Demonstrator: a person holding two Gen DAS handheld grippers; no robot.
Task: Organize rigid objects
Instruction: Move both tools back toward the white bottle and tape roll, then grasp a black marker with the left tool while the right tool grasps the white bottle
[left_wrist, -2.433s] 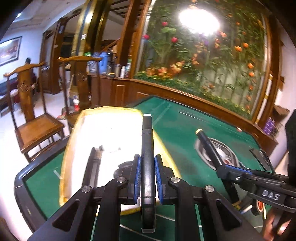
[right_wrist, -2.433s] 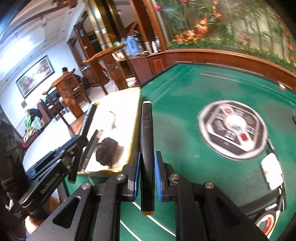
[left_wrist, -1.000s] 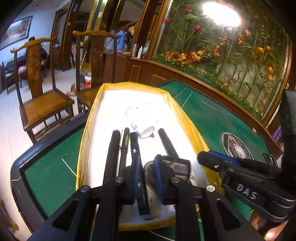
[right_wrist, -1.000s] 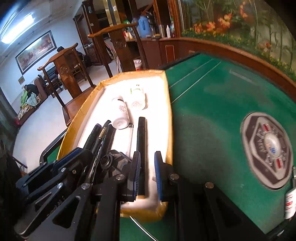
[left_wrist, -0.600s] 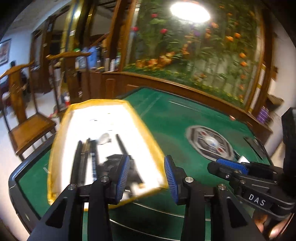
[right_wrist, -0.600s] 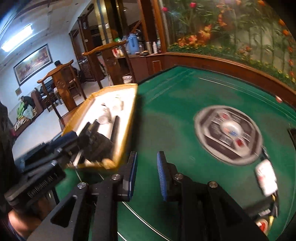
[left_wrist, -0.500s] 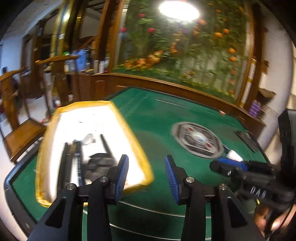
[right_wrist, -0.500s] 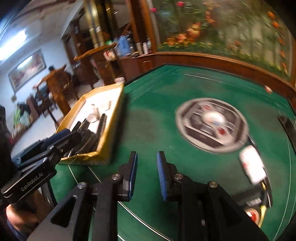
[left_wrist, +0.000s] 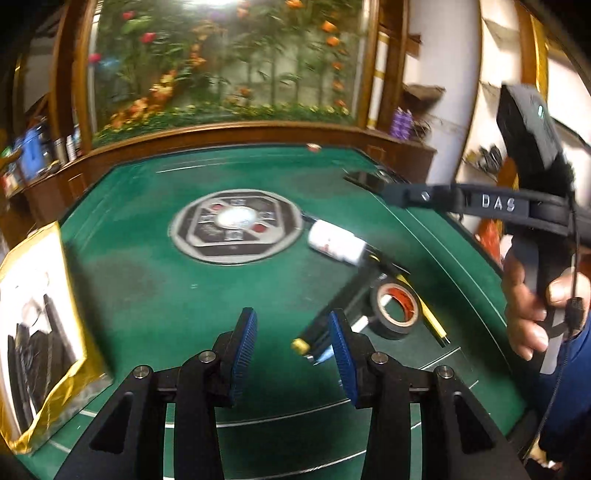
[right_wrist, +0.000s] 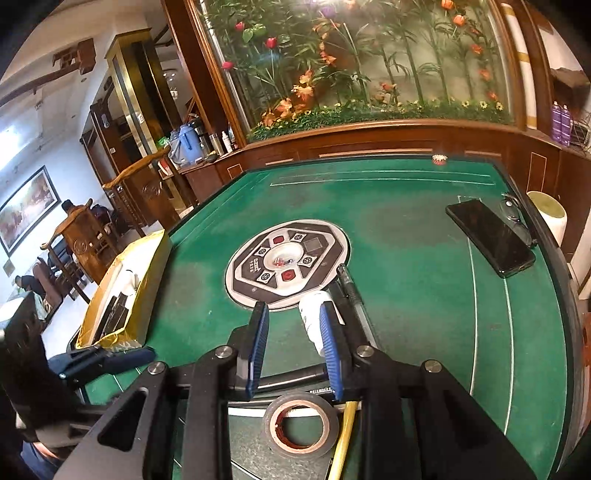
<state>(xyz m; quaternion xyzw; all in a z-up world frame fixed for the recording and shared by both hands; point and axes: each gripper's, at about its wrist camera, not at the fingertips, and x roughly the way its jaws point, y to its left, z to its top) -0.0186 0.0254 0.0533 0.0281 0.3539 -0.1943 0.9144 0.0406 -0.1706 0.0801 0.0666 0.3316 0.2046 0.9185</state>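
On green felt counter (right_wrist: 406, 229), around 5 o'clock of the octagonal centre panel (right_wrist: 288, 264): white bottle (right_wrist: 314, 317) lying flat, black marker with yellow cap (left_wrist: 332, 314), roll of black tape (right_wrist: 301, 424), yellow pencil (right_wrist: 343, 435), clear pen (right_wrist: 349, 286). Left gripper (left_wrist: 291, 350): jaws parted, nothing between, marker tip beside the right pad. Right gripper (right_wrist: 291, 343): jaws opening, empty, bottle just beyond. At 9 o'clock, yellow-rimmed box (right_wrist: 151, 288) holding dark markers. Black phone (right_wrist: 491, 238) at 2 o'clock.
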